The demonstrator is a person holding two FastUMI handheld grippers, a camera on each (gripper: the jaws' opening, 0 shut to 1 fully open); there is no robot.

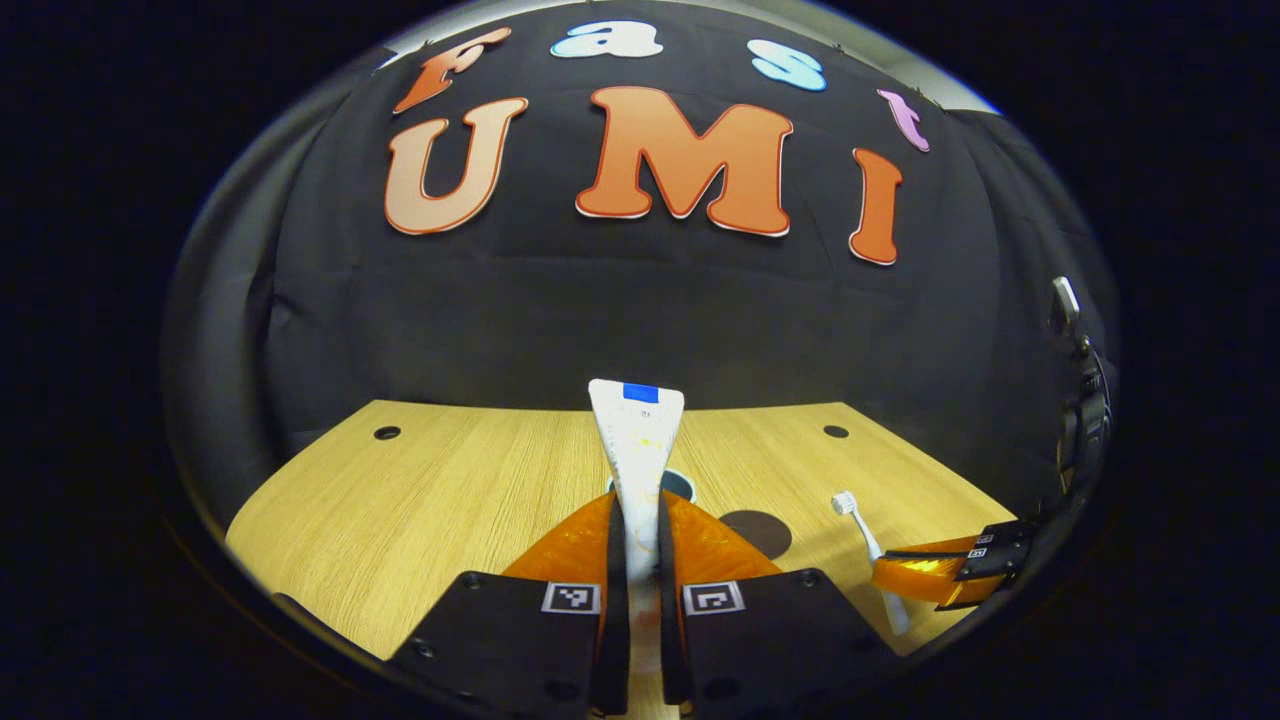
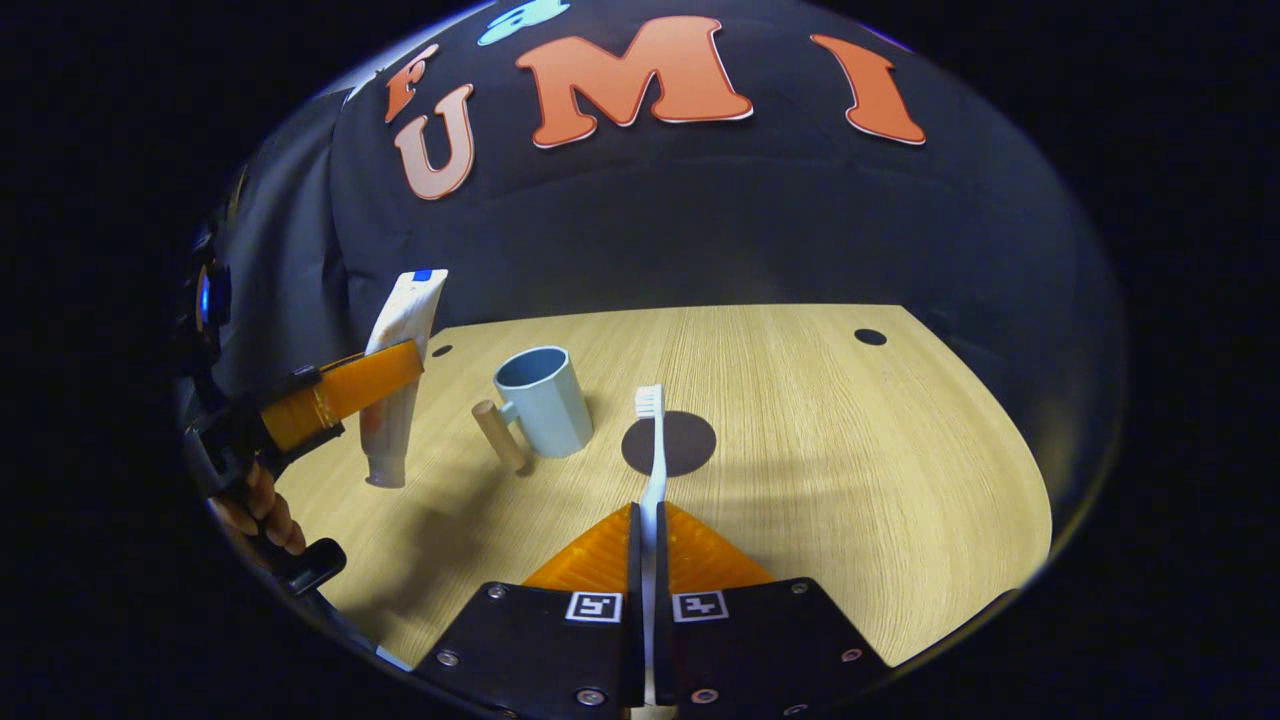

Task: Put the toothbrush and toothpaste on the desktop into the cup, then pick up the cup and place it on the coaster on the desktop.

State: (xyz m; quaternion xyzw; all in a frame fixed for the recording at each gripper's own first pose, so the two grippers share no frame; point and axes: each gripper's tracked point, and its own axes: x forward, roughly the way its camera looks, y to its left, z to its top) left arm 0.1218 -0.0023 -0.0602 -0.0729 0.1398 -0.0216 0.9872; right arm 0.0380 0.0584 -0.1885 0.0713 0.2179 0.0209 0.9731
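Left claw (image 2: 385, 385) clamps the toothpaste tube (image 2: 400, 370) upright, left of frame, just beside the blue cup (image 2: 545, 400); right claw (image 2: 647, 520) pinches the toothbrush (image 2: 652, 450), bristles pointing toward the coaster (image 2: 685, 445) on the surface (image 2: 850, 450).

No legible text on the toothpaste tube (image 2: 400, 375); its print is blurred.

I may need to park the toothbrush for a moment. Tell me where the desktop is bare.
Bare desktop runs right of the coaster out to the far hole and the right edge. It is crowded on the left, where the cup stands beside the coaster and the left gripper holds the toothpaste close by.
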